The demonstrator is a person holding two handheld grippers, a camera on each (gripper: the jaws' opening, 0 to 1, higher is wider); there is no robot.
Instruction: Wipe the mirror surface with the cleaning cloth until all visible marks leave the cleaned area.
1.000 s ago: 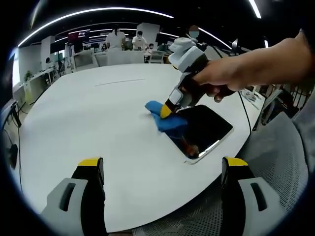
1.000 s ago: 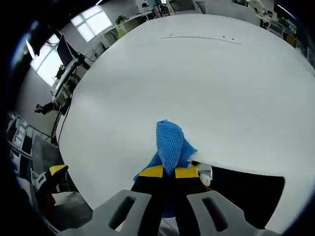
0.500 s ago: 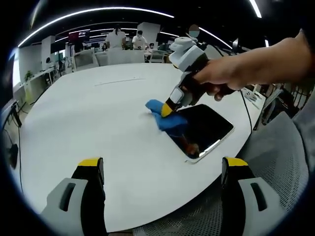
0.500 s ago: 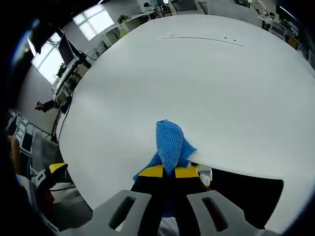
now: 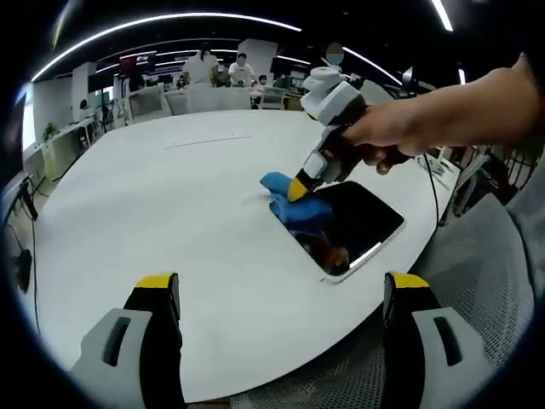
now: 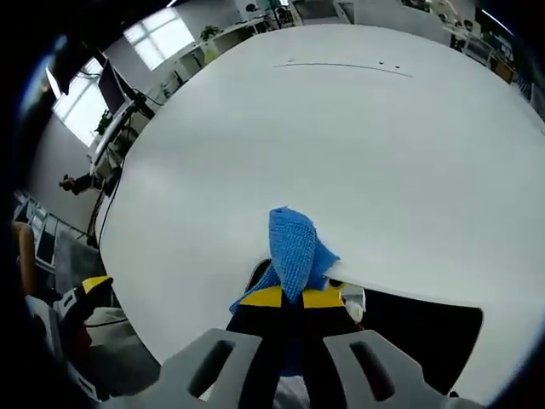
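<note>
R gripper is pinching cloth, wiping mirror corner; L gripper is idling, spread. Wipe approx. part-done; smudge near front edge remaining.

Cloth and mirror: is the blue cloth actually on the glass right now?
Touching. In the left gripper view the cleaning cloth, clamped in the right gripper, lies over the mirror's near corner with no gap showing between them.
</note>
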